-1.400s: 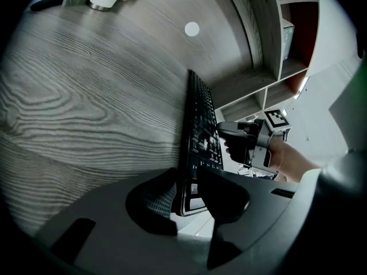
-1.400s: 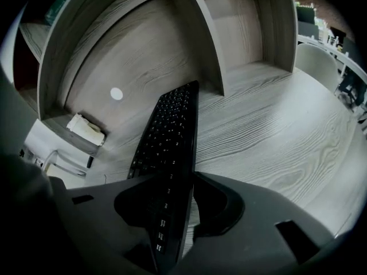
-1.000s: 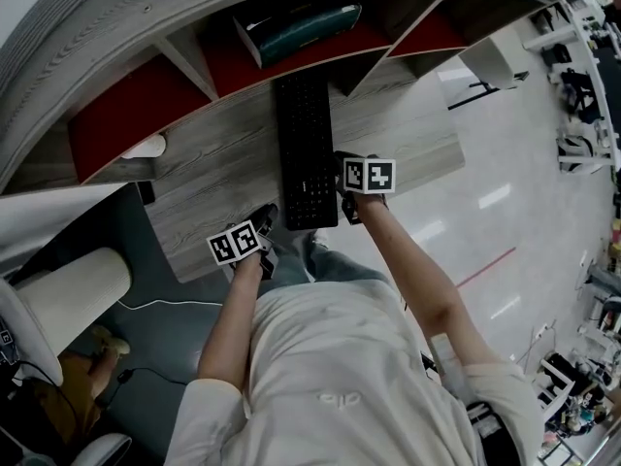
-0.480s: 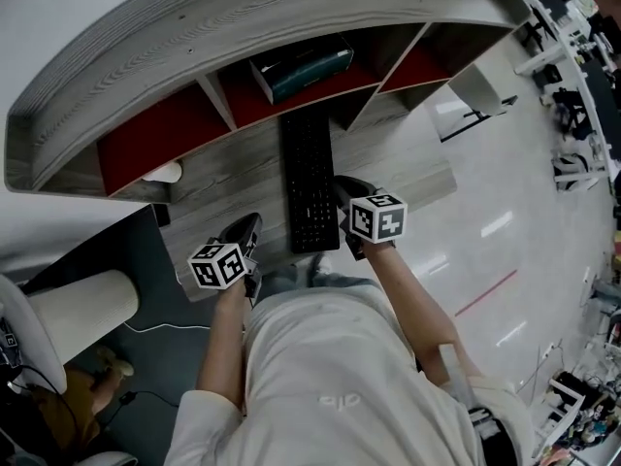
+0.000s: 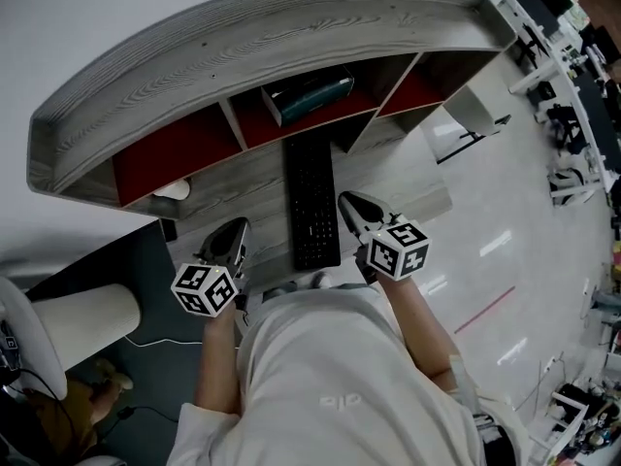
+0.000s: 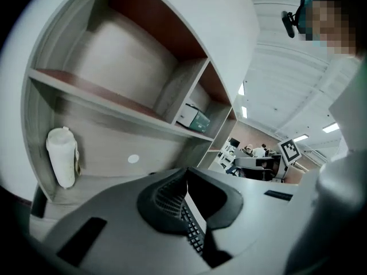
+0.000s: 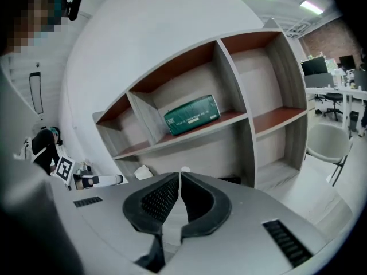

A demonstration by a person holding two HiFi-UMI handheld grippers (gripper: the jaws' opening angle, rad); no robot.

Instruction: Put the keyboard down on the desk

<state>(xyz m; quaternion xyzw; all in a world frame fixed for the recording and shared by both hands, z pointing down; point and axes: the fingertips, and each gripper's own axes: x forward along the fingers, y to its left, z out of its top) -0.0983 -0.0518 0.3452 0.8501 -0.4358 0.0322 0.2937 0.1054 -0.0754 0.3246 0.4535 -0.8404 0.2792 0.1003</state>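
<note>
The black keyboard (image 5: 310, 202) lies flat on the grey wooden desk (image 5: 228, 187), lengthwise, its near end at the desk's front edge. My left gripper (image 5: 233, 233) hovers just left of that near end, jaws shut and empty; in the left gripper view its closed jaws (image 6: 186, 176) show keyboard (image 6: 194, 229) keys below them. My right gripper (image 5: 349, 205) stands just right of the keyboard, apart from it, also shut with nothing held. In the right gripper view the closed right gripper (image 7: 179, 179) points at the shelves.
A curved shelf unit (image 5: 252, 47) with red-floored compartments backs the desk; a green box (image 5: 309, 95) lies in the middle one. A white object (image 5: 173, 190) sits at the desk's back left. A white chair (image 7: 330, 145) stands right; a pale cylinder (image 5: 82, 314) is lower left.
Both grippers have drawn back from the keyboard's near end toward the person and lifted, and their jaws have shut. The keyboard stays flat on the desk.
</note>
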